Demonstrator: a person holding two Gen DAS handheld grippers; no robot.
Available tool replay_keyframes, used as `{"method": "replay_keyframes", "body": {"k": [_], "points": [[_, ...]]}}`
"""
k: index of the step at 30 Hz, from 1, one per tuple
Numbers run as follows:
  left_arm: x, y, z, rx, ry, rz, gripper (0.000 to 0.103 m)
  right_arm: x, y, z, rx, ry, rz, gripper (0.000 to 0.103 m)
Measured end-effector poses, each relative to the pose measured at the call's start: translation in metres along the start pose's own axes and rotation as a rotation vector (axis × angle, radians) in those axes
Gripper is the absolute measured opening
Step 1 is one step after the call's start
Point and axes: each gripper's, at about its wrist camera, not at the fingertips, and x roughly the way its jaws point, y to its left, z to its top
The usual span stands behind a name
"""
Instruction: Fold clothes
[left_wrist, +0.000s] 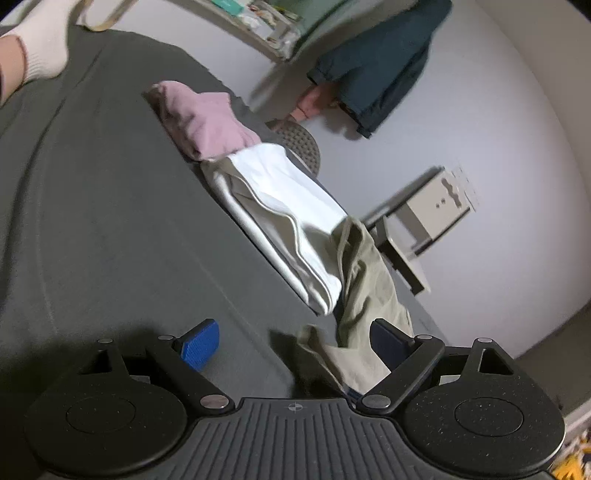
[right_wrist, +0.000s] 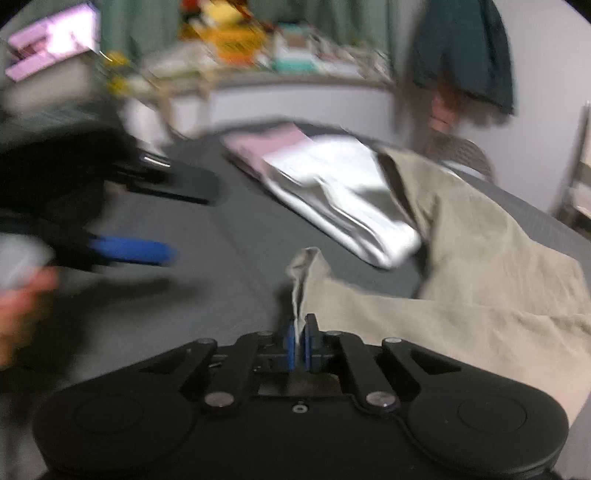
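Observation:
A khaki garment (right_wrist: 461, 266) lies spread over the right side of the dark grey bed (right_wrist: 229, 236). My right gripper (right_wrist: 301, 338) is shut on a corner of its edge, and the cloth stands up in a crease just past the pads. In the left wrist view the same khaki garment (left_wrist: 365, 295) runs down between the wide-apart blue pads of my left gripper (left_wrist: 295, 341), which is open above it. That left gripper (right_wrist: 122, 225) shows as a blur at the left of the right wrist view. A folded white garment (left_wrist: 280, 221) and a folded pink one (left_wrist: 203, 118) lie beyond.
A socked foot (left_wrist: 40, 44) rests on the bed at the far left. A dark teal jacket (left_wrist: 380, 62) hangs on the wall. Against that wall stands a small white stool or shelf unit (left_wrist: 424, 214), and a cluttered shelf (right_wrist: 280, 62) runs along the back.

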Motion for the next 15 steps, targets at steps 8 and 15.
{"method": "replay_keyframes", "body": {"k": [8,15], "points": [[-0.016,0.008,0.013,-0.052,-0.027,-0.004,0.089,-0.111,0.082,-0.052,-0.227,0.088,0.476,0.005],[-0.005,-0.002,0.000,0.019,0.056,-0.011,0.089,-0.124,0.096,-0.087,-0.232,0.246,0.409,0.042]]}}
